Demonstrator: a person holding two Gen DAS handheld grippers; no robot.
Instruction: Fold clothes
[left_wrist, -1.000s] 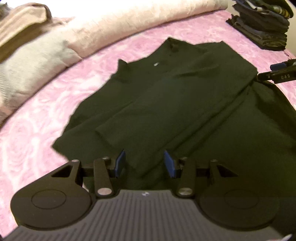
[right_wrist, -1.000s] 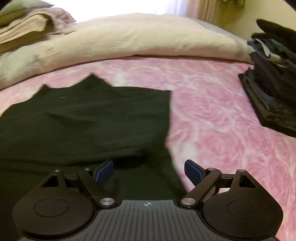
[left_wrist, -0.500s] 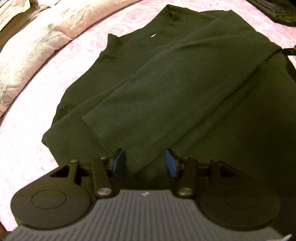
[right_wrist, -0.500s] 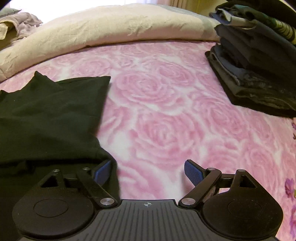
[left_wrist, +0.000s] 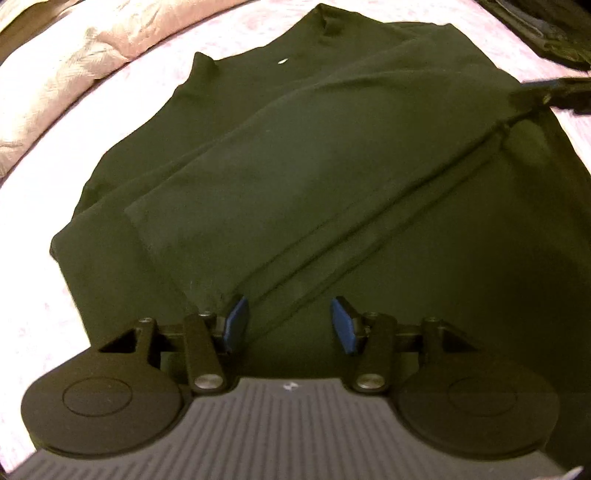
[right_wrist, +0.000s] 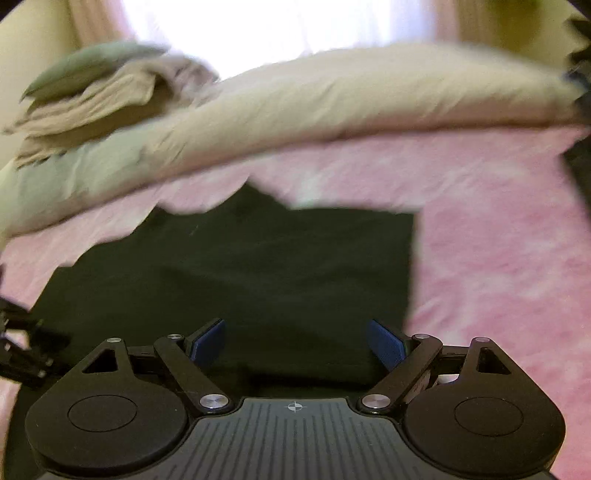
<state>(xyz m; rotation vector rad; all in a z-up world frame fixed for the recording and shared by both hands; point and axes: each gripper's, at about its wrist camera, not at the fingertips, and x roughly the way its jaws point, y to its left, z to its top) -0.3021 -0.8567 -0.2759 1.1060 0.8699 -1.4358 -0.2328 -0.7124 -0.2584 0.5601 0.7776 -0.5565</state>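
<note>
Dark garment (left_wrist: 303, 177): lying spread on the pink bed (right_wrist: 498, 229).
Left tool (left_wrist: 286, 325): hovering over garment's folded sleeve, jaws just widening, gripping nothing.
Right tool (right_wrist: 295, 343): gaping wide above garment, empty.

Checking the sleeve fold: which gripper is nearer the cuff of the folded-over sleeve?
Left. The left gripper hangs right at the sleeve cuff, jaws open. The right gripper is over the shirt near its opposite side edge, jaws open.
</note>
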